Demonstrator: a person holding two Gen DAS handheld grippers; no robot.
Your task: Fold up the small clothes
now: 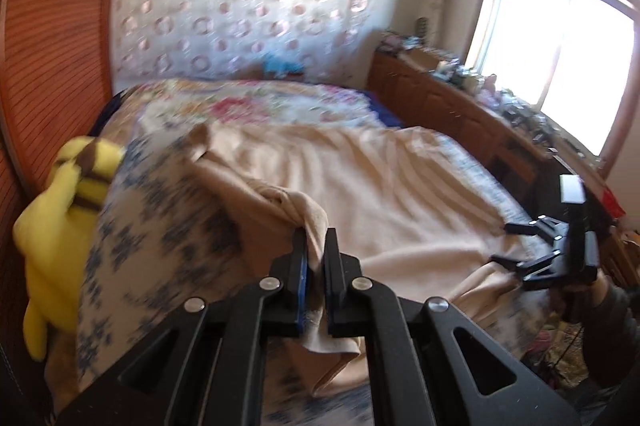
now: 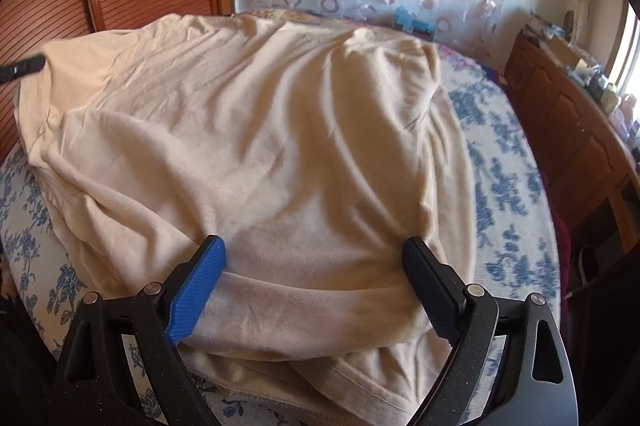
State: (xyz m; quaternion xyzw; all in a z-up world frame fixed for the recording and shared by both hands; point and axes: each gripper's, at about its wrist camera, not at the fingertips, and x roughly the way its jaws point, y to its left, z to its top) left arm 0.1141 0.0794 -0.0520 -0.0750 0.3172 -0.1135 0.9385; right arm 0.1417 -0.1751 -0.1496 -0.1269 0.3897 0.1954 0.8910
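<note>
Clamping a bunched edge of the beige garment, the left hand-held gripper is seen at lower centre of the left wrist view; no writing can be read. The bed stretches clear toward the upper frame.

In the right wrist view, the right hand-held gripper is held wide apart astride the garment's near fold at lower centre; patterned bedding is left bare at the right edge.

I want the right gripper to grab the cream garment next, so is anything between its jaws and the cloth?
Nothing visible. The right gripper stands open with the cream garment directly between its jaws, a rolled edge lying across the gap. The left gripper is already shut on another part of the cloth.
</note>
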